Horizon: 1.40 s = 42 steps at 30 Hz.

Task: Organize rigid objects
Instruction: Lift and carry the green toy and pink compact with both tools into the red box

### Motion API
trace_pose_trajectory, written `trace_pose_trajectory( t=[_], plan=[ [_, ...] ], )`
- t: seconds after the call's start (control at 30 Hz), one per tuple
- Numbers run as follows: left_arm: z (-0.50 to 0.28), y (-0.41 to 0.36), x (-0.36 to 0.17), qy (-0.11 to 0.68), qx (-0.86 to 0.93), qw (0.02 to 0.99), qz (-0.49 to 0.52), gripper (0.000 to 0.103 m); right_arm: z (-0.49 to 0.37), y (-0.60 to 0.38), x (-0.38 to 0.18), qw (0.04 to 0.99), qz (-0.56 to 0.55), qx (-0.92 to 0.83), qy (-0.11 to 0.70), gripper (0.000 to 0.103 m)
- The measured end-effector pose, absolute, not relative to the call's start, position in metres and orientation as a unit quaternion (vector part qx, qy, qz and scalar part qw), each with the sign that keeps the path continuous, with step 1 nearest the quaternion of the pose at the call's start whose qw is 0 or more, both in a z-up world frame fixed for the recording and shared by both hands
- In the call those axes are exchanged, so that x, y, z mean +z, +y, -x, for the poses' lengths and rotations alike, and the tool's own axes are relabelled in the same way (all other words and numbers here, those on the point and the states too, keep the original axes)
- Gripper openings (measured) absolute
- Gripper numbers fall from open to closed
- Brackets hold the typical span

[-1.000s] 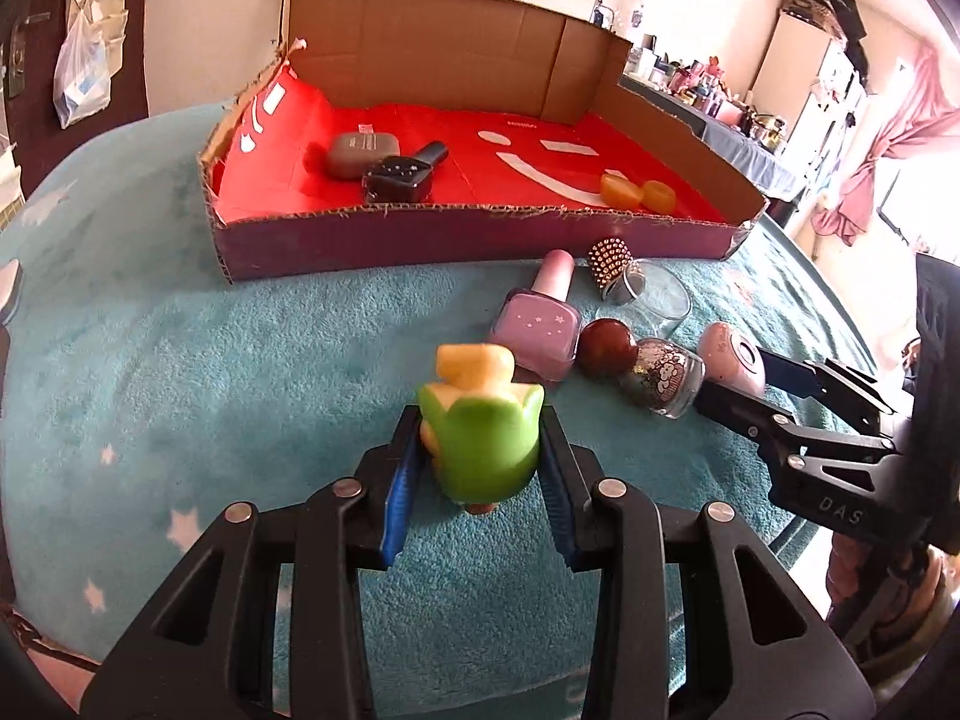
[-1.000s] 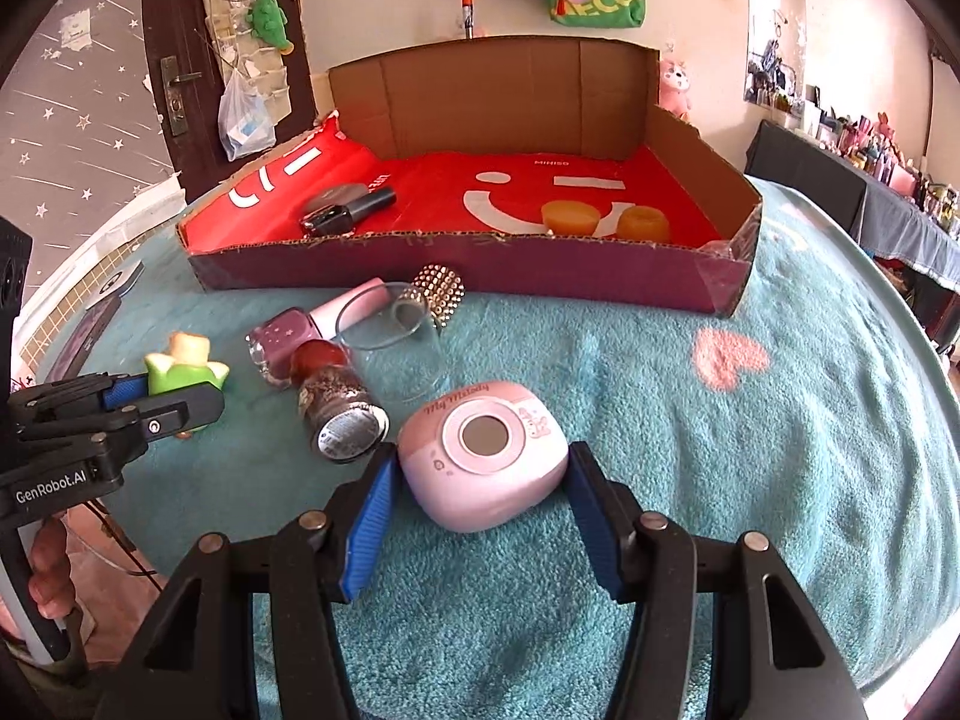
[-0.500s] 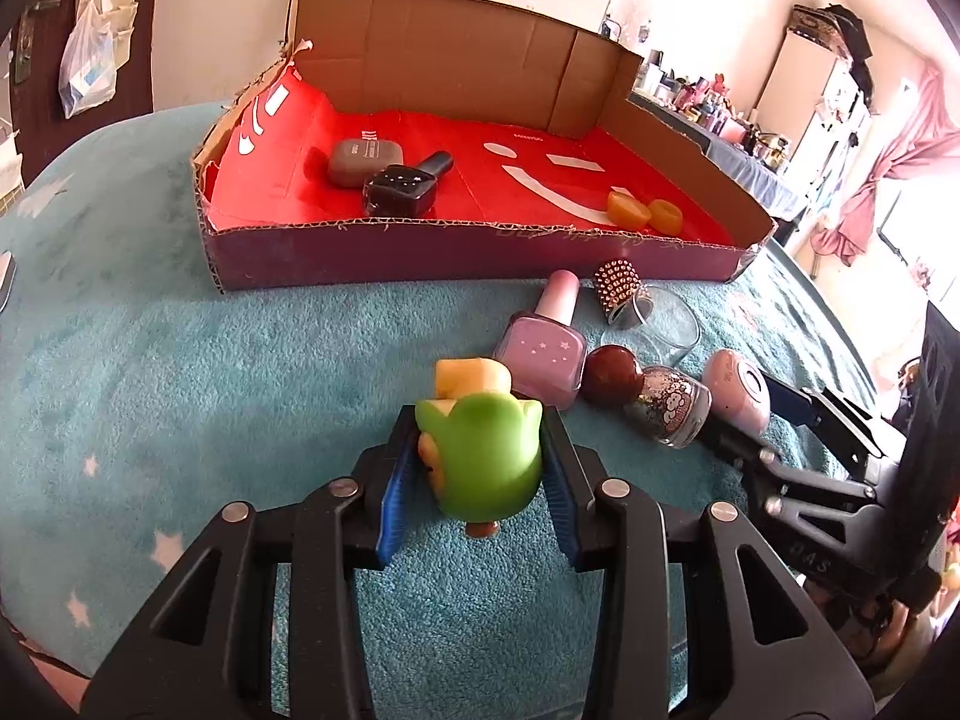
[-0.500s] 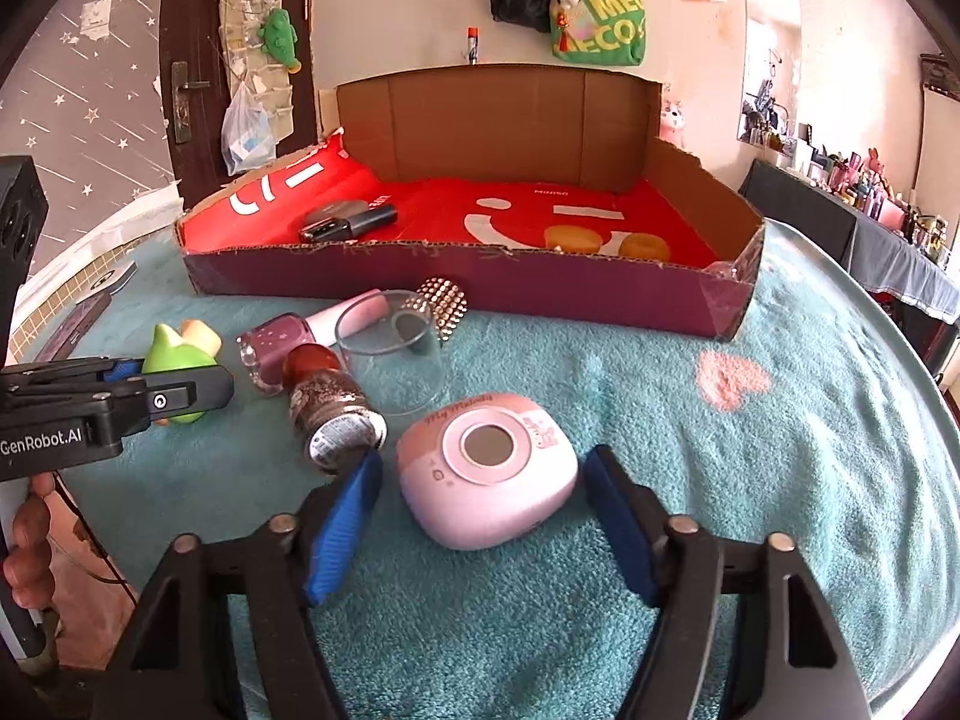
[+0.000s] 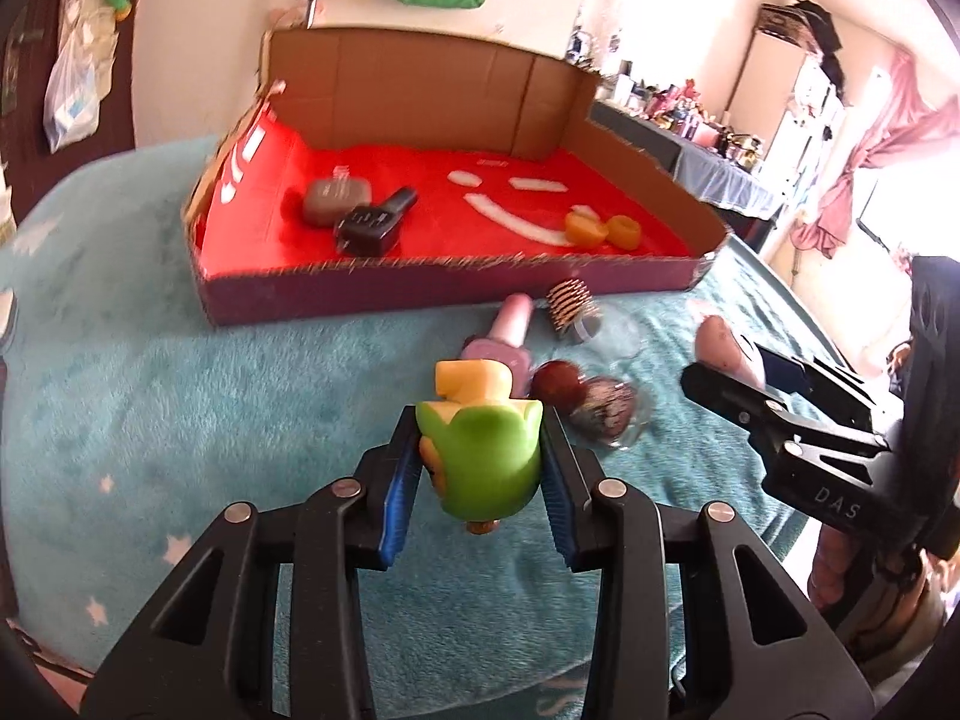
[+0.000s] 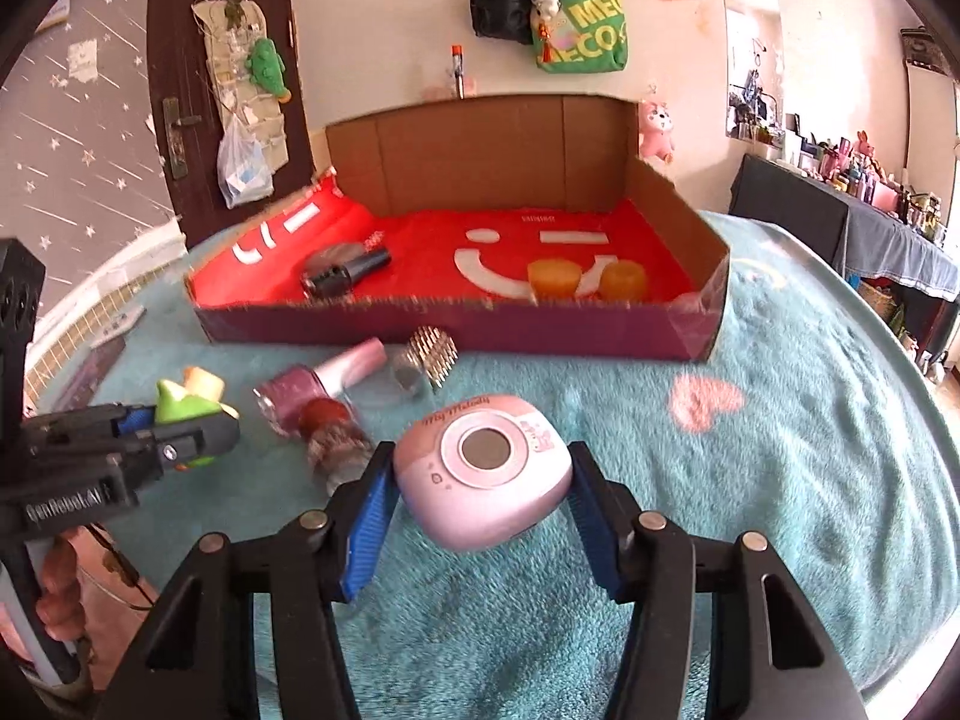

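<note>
My left gripper (image 5: 480, 456) is shut on a green and yellow toy figure (image 5: 480, 450) and holds it above the teal blanket, in front of the cardboard box (image 5: 420, 288). The left gripper also shows in the right wrist view (image 6: 180, 420). My right gripper (image 6: 483, 492) is shut on a pink camera-shaped case (image 6: 483, 471), lifted off the blanket. In the left wrist view the right gripper (image 5: 738, 372) shows at the right with the pink case (image 5: 720, 342). The box (image 6: 456, 330) has a red floor.
In the box lie a grey case (image 5: 333, 201), a black bottle (image 5: 375, 222) and two orange pieces (image 5: 603, 231). On the blanket in front of the box lie a pink nail polish bottle (image 5: 504, 336), a studded cap (image 5: 570, 300), a clear glass and two round jars (image 5: 600, 408).
Both grippers have risen and moved toward the box. The right gripper has closed on the pink case and lifted it off the blanket. The left still holds the green toy.
</note>
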<state>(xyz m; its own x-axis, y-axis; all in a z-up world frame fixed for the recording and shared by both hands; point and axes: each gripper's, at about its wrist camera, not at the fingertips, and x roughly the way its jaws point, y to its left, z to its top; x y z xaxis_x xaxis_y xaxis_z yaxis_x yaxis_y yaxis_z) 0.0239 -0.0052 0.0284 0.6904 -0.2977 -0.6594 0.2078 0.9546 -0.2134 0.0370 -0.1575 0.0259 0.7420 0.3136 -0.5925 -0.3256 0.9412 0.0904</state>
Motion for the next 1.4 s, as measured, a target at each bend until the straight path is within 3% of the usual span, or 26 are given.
trace_pose_trajectory(
  t=[0.47, 1.4],
  plan=[
    [-0.028, -0.007, 0.058, 0.337, -0.144, 0.929, 0.046, 0.035, -0.043, -0.152, 0.064, 0.929, -0.014, 0.220, 0.298, 0.058],
    [-0.071, -0.002, 0.080, 0.341, -0.146, 0.928, 0.040, 0.035, -0.077, -0.146, 0.081, 0.921, -0.002, 0.238, 0.307, 0.058]
  ],
)
